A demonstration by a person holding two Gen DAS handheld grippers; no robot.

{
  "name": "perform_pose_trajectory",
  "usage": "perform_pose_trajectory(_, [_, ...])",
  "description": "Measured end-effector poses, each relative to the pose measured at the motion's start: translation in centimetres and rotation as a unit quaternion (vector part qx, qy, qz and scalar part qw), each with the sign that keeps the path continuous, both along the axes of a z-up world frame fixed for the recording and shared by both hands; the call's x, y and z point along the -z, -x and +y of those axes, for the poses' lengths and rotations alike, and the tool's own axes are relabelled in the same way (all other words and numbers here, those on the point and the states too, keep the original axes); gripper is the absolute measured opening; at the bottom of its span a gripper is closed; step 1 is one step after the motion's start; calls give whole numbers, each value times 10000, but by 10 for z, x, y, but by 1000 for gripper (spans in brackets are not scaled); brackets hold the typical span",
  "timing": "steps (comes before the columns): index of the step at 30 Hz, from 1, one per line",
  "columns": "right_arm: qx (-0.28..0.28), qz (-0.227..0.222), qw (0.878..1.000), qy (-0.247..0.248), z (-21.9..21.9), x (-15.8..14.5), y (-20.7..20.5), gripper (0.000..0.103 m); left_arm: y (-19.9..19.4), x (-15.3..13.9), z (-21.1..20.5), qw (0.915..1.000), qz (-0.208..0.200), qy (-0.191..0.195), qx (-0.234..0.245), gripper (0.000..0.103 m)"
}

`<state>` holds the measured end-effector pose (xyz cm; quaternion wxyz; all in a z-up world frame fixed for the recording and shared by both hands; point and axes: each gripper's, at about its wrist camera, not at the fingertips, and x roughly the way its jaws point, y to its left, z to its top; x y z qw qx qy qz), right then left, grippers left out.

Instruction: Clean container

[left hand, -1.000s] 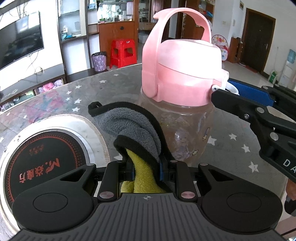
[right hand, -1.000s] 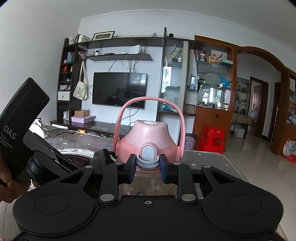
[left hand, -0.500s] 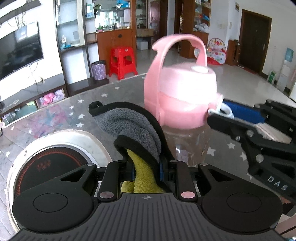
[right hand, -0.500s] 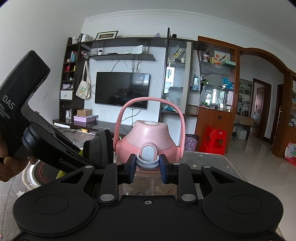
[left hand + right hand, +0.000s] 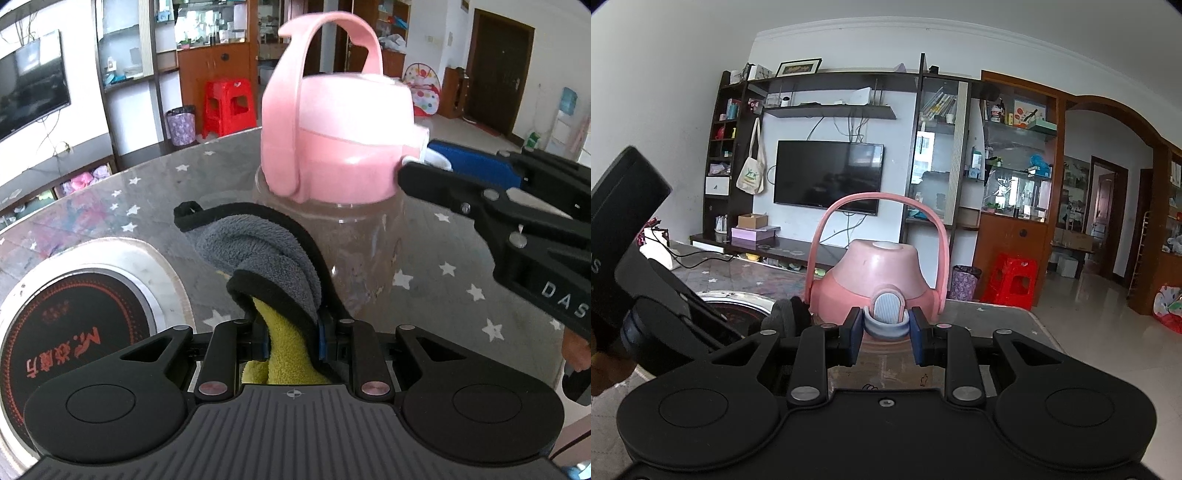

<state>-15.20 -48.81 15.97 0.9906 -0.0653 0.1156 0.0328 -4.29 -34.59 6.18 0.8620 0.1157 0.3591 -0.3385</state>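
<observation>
Tabletop [image 5: 436,258] is grey marble with white stars and a round burner [image 5: 74,332] inset, and the pink-lidded bottle [image 5: 343,155] stands on it. Living room behind: TV [image 5: 829,177], shelves, red stool [image 5: 1012,280]. Left gripper [image 5: 291,343] pinches a grey-yellow cloth [image 5: 266,258] next to the bottle, right gripper [image 5: 884,332] is clamped on its grey spout [image 5: 886,314].

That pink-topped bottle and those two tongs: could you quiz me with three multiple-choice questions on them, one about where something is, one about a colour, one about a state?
1. Where is the round cooker plate relative to the bottle, in the left view?
A. left of it
B. right of it
C. on top of it

2. What colour is the cloth's inner side?
A. red
B. yellow
C. white

3. What are the right tongs doing?
A. hanging open over the table
B. pinching the cloth
C. clamping the grey tab on the pink lid

Answers: 1 A, the plate sits at lower left; 2 B, yellow shows between the left tongs; 3 C, blue pads flank the tab.
</observation>
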Motion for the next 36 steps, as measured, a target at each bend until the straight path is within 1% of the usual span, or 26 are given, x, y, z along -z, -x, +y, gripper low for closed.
perform_pose_trajectory(3, [9,-18,10000,-3,1,0,-3,29,-1,7,0,9999,103,-11,-33,22])
perform_pose_trajectory(16, [38,-56,10000,-64,-1,-1,-9,29,-2,14,4,9996,233,28,-126,22])
perform_pose_trajectory(26, [39,-67,9999,-100,-4,1,-10,29,2,-26,8,9995,-212,206,-106,22])
perform_pose_trajectory(29, [39,-68,9999,-120,-4,2,-10,29,2,-27,7,9995,-233,203,-103,22])
perform_pose_trajectory(36, [42,-63,9999,-112,-2,0,-10,29,5,-16,5,9998,-67,126,-99,22])
